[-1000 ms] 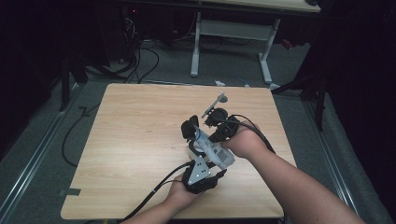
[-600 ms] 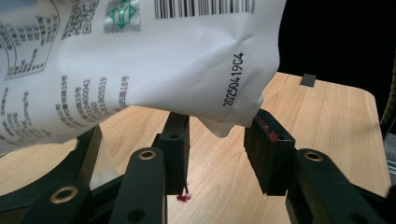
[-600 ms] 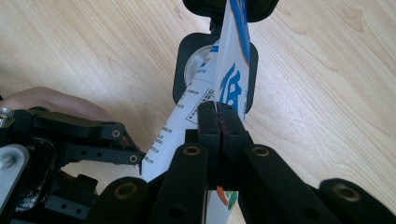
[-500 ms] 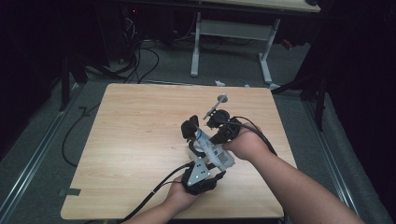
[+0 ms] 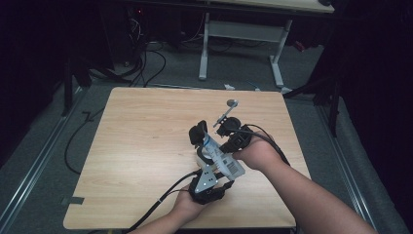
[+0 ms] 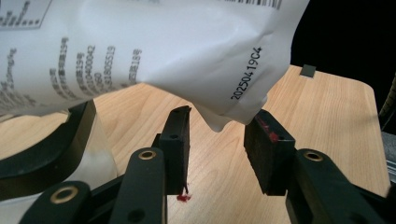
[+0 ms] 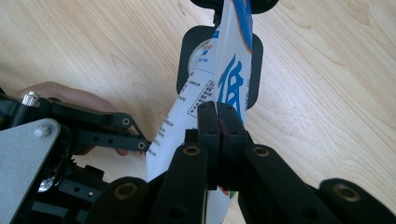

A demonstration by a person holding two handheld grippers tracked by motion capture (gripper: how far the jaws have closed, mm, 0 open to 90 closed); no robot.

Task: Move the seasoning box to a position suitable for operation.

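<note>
A white packet (image 5: 223, 160) with blue print hangs tilted over the middle of the table. My right gripper (image 7: 218, 116) is shut on the packet's (image 7: 231, 70) edge, and it sits in the hand at right (image 5: 229, 146). My left gripper (image 6: 217, 135) stands open just under the packet's printed corner (image 6: 233, 107), pads apart and not pressing on it. That gripper sits at the near edge (image 5: 221, 175). Beyond the packet is a black holder (image 7: 254, 56) with a white round cup in it, which also shows from above (image 5: 198, 132).
A small metal spoon-like piece (image 5: 230, 106) lies on the wooden table (image 5: 146, 126) just past the right hand. A cable (image 5: 165, 197) trails from the left gripper toward the near edge. A desk frame (image 5: 238, 34) stands on the floor behind.
</note>
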